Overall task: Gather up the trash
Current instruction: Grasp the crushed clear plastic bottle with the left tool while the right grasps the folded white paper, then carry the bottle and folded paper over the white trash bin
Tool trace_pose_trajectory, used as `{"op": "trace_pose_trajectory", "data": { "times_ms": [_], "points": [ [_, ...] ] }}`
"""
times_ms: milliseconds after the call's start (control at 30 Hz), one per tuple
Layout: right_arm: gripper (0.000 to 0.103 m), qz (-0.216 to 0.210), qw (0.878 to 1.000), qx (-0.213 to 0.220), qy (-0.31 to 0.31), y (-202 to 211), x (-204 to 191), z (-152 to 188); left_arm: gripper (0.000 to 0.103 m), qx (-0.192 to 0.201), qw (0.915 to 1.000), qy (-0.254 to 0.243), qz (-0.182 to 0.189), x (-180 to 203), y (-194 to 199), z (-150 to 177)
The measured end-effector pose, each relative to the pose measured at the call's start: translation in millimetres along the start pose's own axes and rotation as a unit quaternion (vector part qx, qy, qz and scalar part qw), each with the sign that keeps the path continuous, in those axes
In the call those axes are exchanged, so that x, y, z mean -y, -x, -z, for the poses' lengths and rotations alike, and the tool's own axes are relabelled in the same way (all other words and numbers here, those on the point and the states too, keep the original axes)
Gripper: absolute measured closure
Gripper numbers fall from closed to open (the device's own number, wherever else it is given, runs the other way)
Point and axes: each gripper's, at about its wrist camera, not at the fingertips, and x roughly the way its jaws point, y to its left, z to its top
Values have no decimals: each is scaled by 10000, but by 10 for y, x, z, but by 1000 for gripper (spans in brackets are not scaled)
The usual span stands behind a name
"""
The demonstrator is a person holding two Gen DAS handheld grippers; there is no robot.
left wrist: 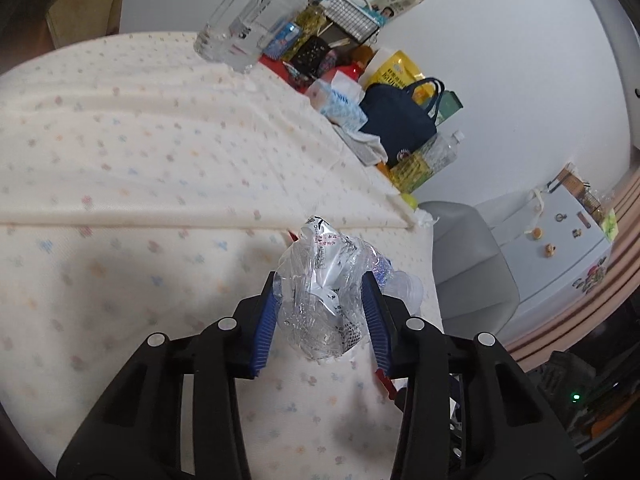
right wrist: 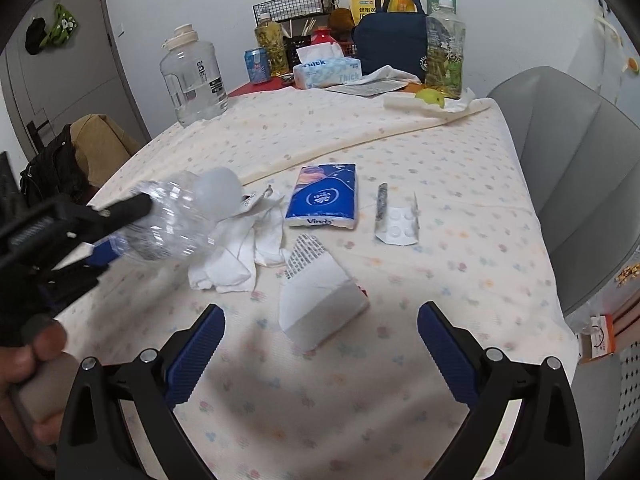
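A crushed clear plastic bottle (left wrist: 320,300) is clamped between the blue pads of my left gripper (left wrist: 320,284), lifted off the flowered tablecloth (left wrist: 120,140). The right wrist view shows that bottle (right wrist: 172,220) at the left in the left gripper (right wrist: 120,228). My right gripper (right wrist: 320,310) stands wide open just above a folded white printed paper wrapper (right wrist: 320,300), not touching it. On the cloth beyond lie a crumpled white tissue (right wrist: 240,248), a blue Vinda tissue pack (right wrist: 322,196), a blister pack (right wrist: 396,226) and a foil strip (right wrist: 382,200).
At the table's far side stand a big water jug (right wrist: 194,76), a tissue box (right wrist: 326,70), a navy bag (right wrist: 390,44), a tall bottle (right wrist: 444,52) and a green fruit (right wrist: 430,98). A grey chair (right wrist: 568,168) is at the right edge. A hand (right wrist: 36,360) is at lower left.
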Motion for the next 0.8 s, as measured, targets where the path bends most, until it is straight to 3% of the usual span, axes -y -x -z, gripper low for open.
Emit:
{"op": "trace_pose_trajectory", "data": {
  "times_ms": [233,333,367,400,567,800],
  "points": [
    [12,223,9997,47,93,-84,-63,-63,62,201,9998,91,20,-70,232,-90],
    [29,220,9997,-115,73,-152,-27,-78,62,321,9993,191,-91,-149,329,-117],
    [48,144,9996,-227,64,-179,-12,-73,62,355,9990,226,-163,-174,361,-127],
    [55,88,9994,-316,46,-192,-2,-66,62,369,9988,259,-208,-200,380,-131],
    [60,-181,9998,-84,-8,40,24,-22,62,316,9989,242,-232,-179,400,-73],
    [60,-271,9995,69,-133,339,163,55,62,110,9999,-39,-9,167,284,69]
  ]
}}
